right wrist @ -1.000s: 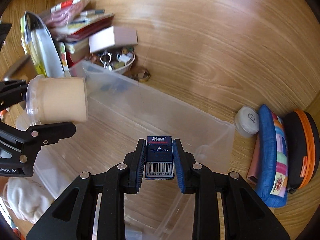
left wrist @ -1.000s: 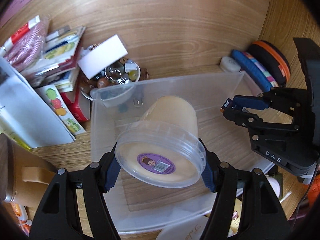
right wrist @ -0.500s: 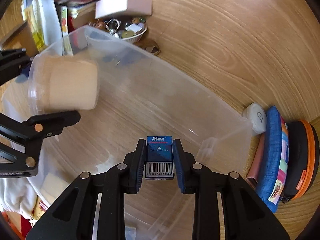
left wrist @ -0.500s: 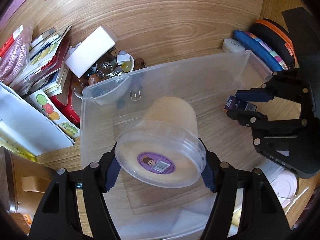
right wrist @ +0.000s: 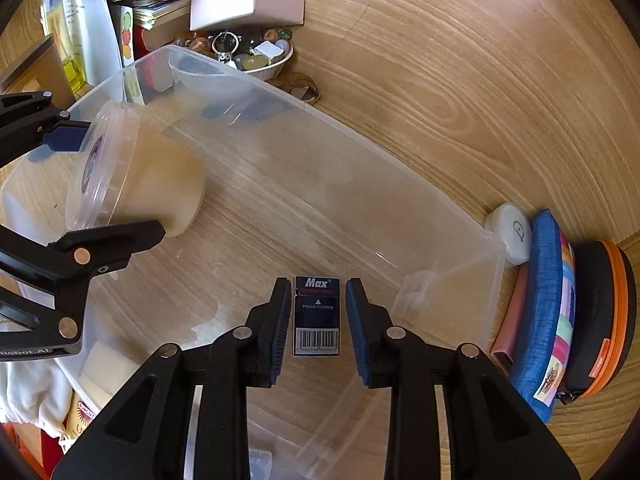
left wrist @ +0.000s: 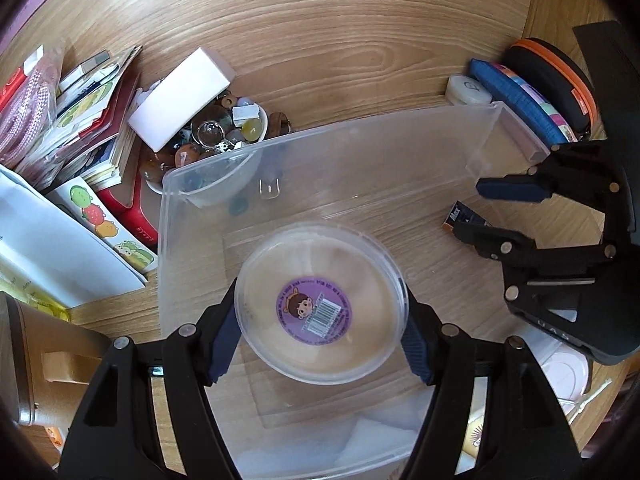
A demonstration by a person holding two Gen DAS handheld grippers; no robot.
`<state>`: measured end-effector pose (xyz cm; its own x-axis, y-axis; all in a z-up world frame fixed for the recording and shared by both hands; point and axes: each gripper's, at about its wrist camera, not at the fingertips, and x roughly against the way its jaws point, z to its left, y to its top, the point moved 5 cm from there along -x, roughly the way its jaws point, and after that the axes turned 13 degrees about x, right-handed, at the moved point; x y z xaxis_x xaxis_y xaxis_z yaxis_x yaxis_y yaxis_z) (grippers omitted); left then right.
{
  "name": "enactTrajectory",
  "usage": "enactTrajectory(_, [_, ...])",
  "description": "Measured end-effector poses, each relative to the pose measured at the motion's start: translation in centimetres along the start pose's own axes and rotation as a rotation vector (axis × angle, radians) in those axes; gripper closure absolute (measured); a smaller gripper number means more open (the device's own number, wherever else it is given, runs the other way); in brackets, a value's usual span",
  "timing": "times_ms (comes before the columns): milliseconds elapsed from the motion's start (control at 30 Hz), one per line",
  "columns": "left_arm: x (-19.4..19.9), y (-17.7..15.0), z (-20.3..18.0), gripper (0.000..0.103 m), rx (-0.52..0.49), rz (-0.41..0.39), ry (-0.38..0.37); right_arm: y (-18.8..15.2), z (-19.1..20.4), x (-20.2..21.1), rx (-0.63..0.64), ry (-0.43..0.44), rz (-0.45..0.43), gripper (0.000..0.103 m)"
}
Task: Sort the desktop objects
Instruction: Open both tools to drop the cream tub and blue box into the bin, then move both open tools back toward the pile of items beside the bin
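My left gripper [left wrist: 322, 322] is shut on a clear round tub [left wrist: 322, 308] with a cream filling and a purple sticker, held inside the clear plastic bin [left wrist: 320, 136]. In the right wrist view the tub [right wrist: 136, 176] lies tilted at the bin's left end, its base touching the bin floor. My right gripper [right wrist: 318, 316] is open inside the bin [right wrist: 400, 208]. A small dark blue "Max" staple box [right wrist: 317, 316] lies on the bin floor between its fingers, with a gap on each side. The staple box [left wrist: 464, 218] also shows in the left wrist view.
Behind the bin stand a white bowl of trinkets [left wrist: 224, 132], a white block [left wrist: 182, 92] and a stack of booklets [left wrist: 92, 120]. At the bin's right end are a white round case [right wrist: 510, 232], a blue pouch [right wrist: 540, 320] and an orange-rimmed black case [right wrist: 608, 320].
My right gripper has opened and let go of the staple box, which now rests on the bin floor. My left gripper has lowered the tub deeper into the bin.
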<state>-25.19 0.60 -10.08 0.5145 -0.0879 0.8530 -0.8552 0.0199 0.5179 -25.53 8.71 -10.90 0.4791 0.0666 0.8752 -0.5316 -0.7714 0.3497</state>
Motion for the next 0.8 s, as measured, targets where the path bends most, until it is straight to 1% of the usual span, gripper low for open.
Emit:
enactTrajectory(67, [0.7,0.0,0.1,0.035,-0.002,-0.016,0.005,-0.1,-0.1,0.4,-0.008,-0.008,-0.012,0.062])
enactTrajectory(133, [1.6,0.1,0.0,0.034,-0.002,-0.037,0.003,-0.1,0.0,0.9,-0.011,-0.016,-0.034,0.056])
enactTrajectory(200, [2.6,0.3,0.0,0.034,0.0,-0.056,0.001,0.2,-0.2,1.8,-0.009,-0.022,-0.054,0.056])
enactTrajectory(233, [3.2,0.3,-0.1,0.034,0.002,-0.064,0.0,0.3,0.6,2.6,-0.012,-0.029,-0.062,0.056])
enactTrajectory(333, [4.4,0.3,-0.1,0.034,0.006,-0.083,0.0,0.4,0.5,3.8,-0.012,-0.056,-0.083,0.051])
enactTrajectory(367, [4.6,0.4,-0.1,0.033,0.007,-0.087,-0.002,0.6,-0.1,4.1,-0.013,-0.063,-0.091,0.05])
enactTrajectory(533, [6.8,0.1,0.1,0.032,0.013,-0.119,-0.01,0.3,-0.5,6.2,-0.047,-0.086,-0.119,0.047])
enactTrajectory(600, [8.0,-0.2,0.1,0.029,0.016,-0.139,-0.012,-0.1,-1.3,6.4,-0.063,-0.091,-0.134,0.045])
enactTrajectory(667, [9.1,-0.5,0.0,0.028,0.017,-0.16,-0.01,-0.4,-1.5,7.5,-0.079,-0.103,-0.151,0.043])
enactTrajectory(800, [10.9,-0.9,-0.2,0.025,0.022,-0.197,-0.011,-0.9,-1.6,9.8,-0.108,-0.117,-0.185,0.042])
